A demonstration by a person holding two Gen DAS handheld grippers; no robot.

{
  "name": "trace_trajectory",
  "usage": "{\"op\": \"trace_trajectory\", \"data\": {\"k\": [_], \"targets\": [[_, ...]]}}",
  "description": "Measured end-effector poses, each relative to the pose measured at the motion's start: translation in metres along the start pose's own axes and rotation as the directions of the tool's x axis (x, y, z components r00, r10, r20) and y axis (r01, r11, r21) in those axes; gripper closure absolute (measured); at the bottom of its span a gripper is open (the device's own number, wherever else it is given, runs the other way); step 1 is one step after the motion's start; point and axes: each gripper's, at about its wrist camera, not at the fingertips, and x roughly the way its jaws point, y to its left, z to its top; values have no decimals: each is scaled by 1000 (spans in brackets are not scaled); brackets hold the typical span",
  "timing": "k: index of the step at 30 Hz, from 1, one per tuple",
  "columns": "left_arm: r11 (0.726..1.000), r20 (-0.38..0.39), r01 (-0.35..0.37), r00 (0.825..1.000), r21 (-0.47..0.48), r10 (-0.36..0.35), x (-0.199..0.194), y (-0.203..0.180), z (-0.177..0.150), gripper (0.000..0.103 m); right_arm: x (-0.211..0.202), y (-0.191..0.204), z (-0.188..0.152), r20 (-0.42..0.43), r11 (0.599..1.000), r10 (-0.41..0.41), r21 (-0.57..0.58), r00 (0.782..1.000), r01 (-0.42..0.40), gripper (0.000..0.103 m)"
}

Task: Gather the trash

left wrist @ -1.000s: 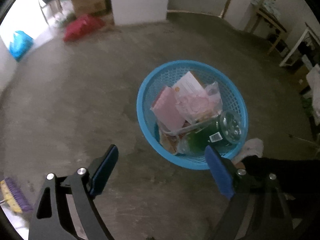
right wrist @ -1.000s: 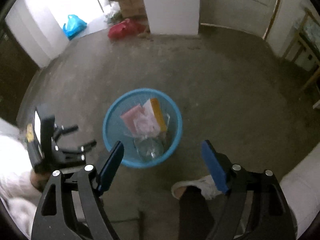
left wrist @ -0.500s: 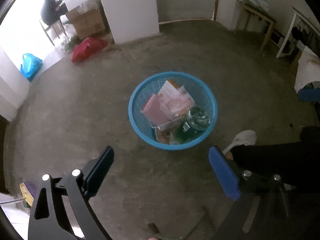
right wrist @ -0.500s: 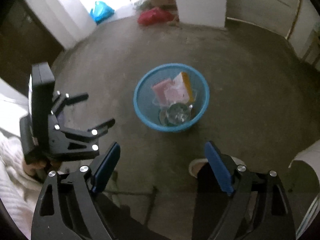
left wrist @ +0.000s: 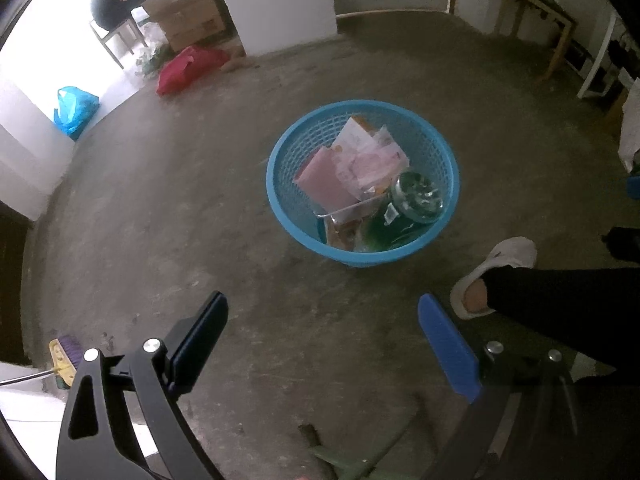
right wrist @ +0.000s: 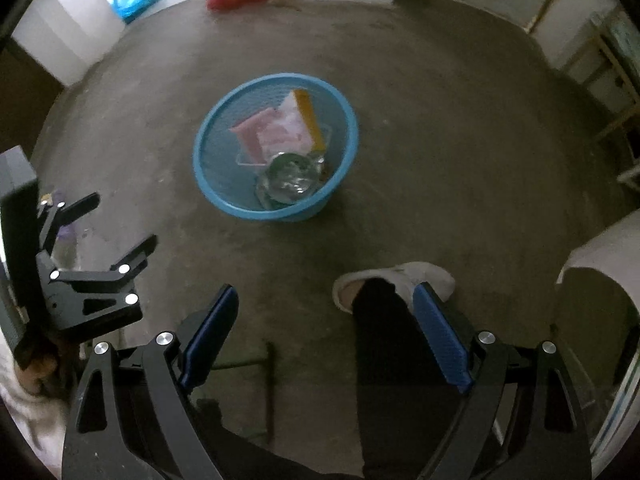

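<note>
blue basket [left wrist: 444, 236], bottle label [left wrist: 391, 213] unreadable

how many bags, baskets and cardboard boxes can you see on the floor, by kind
Plastic bags: 2, a blue bag by the bright doorway and a red bag near the white pillar.
Baskets: 1, the blue basket with trash in it.
Cardboard boxes: 1, the cardboard box behind the red bag.
Total: 4

No text, label or number can be read anywhere.
</note>
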Motion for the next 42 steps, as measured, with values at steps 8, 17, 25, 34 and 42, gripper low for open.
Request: {"op": "trace_trajectory", "data": {"k": [8, 17, 25, 34, 42], "targets": [[1000, -20, 6, 1000, 28, -5, 3, -7, -3, 9, 8, 13, -1, -18, 998, -20, -54, 1000, 19, 17], [1000, -25, -3, 1000, 30, 4, 3, -10, -2, 9, 19, 16, -1, -35, 996, 2, -88, 999, -5, 14], [1000, -31, -8, 999, 28, 8, 4, -10, -4, 9, 18, 16, -1, -41, 997, 4, -79, 999, -7, 14], [999, -22, -15, 1000, 31, 16, 3, -11, -5, 9, 15, 14, -4, -37, 997, 0, -81, 999, -3, 12], [1000, -27, -13, 1000, 28, 14, 4, -8, -2, 9, 14, 10, -3, -40, 997, 4, -77, 999, -8, 12]]}}
